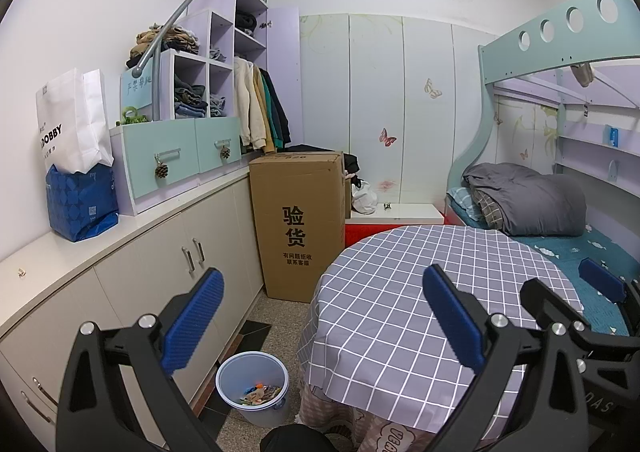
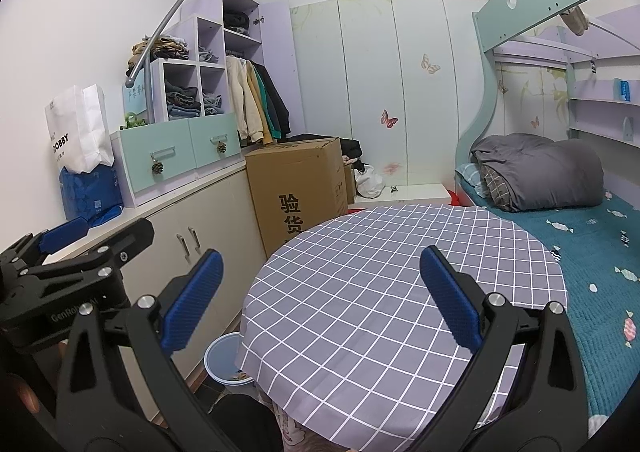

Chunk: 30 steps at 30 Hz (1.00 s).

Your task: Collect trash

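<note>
My left gripper point(image 1: 324, 316) is spread wide and holds nothing; it hangs over the near left edge of the round table point(image 1: 420, 292) with the grey checked cloth. My right gripper point(image 2: 320, 296) is equally wide and empty, above the table's near part. The trash point(image 1: 260, 394) lies inside the pale blue bin point(image 1: 240, 368) on the floor, left of the table, beside the white cabinets point(image 1: 160, 252).
</note>
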Tool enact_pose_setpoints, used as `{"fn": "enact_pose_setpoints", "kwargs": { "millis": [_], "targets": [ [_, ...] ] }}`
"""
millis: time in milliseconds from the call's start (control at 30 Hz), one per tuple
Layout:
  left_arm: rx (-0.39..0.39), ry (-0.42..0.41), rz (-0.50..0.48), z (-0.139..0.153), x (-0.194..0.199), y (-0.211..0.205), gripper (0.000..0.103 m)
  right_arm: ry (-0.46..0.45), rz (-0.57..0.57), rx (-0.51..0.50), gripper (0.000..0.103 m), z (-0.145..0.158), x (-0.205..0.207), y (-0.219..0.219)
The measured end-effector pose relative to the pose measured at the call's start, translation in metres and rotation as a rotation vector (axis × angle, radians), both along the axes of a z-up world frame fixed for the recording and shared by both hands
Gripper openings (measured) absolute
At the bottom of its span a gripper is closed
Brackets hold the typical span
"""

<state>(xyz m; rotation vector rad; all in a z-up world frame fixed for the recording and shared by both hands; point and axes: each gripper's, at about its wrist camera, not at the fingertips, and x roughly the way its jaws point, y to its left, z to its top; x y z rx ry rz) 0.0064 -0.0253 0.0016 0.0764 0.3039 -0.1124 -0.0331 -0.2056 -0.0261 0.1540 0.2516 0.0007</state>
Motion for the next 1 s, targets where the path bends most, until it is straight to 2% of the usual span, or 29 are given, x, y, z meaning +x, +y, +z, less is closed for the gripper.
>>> {"fn": "enact_pose_setpoints", "kwargs": {
  "millis": [1000],
  "targets": [
    [-0.003, 0.003, -0.001, -0.0008, 0.0003, 0.0005, 0.098, 0.010, 0.002, 0.004, 0.096, -0.0036, -0.0018, 0.0014]
  ]
}}
